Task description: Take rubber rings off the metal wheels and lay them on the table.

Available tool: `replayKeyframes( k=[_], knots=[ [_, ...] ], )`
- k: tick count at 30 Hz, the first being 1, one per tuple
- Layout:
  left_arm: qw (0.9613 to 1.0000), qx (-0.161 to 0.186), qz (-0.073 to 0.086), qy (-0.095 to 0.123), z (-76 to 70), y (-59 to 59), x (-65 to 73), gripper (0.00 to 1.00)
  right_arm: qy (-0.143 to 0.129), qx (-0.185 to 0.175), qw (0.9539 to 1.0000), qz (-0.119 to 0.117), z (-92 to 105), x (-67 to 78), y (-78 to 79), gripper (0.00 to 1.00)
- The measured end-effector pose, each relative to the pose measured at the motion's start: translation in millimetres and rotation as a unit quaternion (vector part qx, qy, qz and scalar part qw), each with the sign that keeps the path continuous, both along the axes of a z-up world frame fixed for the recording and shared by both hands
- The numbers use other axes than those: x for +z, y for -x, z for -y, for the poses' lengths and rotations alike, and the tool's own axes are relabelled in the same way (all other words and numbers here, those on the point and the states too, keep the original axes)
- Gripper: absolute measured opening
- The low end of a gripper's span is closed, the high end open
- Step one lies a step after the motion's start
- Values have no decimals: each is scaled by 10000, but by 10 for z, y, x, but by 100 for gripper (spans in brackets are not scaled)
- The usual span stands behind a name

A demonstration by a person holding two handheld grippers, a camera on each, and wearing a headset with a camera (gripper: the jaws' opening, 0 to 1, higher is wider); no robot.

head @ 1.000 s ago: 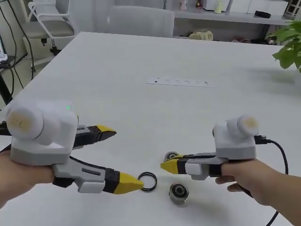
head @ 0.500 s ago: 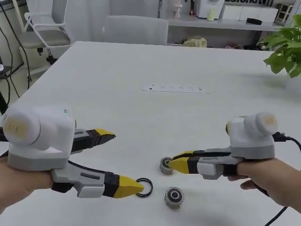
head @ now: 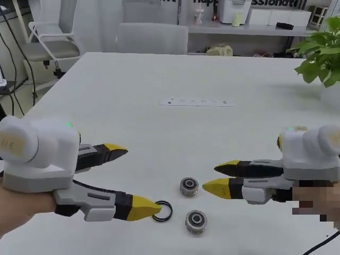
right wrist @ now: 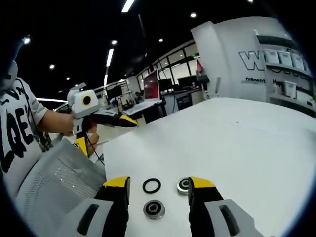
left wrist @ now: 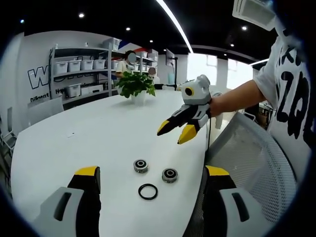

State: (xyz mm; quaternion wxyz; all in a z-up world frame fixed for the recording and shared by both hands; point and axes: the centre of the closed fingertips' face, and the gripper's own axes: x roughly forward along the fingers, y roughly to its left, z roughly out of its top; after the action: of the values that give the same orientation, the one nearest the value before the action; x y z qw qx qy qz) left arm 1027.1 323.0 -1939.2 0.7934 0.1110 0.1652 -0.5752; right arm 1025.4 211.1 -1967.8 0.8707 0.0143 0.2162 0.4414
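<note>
A loose black rubber ring (head: 162, 210) lies flat on the white table (head: 159, 133). Two small metal wheels sit right of it, one farther (head: 189, 186) and one nearer (head: 196, 221). My left gripper (head: 135, 178) is open wide, its lower yellow tip beside the ring and not touching it. My right gripper (head: 215, 177) is open, with nothing between its tips, just right of the farther wheel. In the left gripper view the ring (left wrist: 147, 191) and both wheels (left wrist: 141, 166) (left wrist: 170, 174) lie ahead of its jaws. The right gripper view has the ring (right wrist: 151, 185) and wheels (right wrist: 183, 185) (right wrist: 154, 209) between its jaws.
A flat white socket strip (head: 196, 102) lies mid-table. A potted plant (head: 319, 58) stands at the far right edge. A grey chair (head: 151, 37) is pushed in at the far side, with shelves behind. The cable of the right gripper trails off the near right corner.
My right gripper has opened and drawn back to the right, away from the farther wheel. The left gripper, ring and wheels have stayed in place; the head camera tilted up slightly.
</note>
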Motion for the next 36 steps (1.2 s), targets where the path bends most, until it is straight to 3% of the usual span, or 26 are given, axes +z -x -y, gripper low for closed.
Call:
replayKeyframes(
  k=[8,20,36],
  knots=[
    [9999,95,48,8,-38,8,35,84,355,99,9989,296,103,0,169,62],
    [9994,-60,166,-296,-38,161,-103,86,814,265,9949,527,209,-78,396,77],
    [9991,209,203,-316,-166,185,-73,87,964,266,9928,655,323,-65,509,87]
  ],
)
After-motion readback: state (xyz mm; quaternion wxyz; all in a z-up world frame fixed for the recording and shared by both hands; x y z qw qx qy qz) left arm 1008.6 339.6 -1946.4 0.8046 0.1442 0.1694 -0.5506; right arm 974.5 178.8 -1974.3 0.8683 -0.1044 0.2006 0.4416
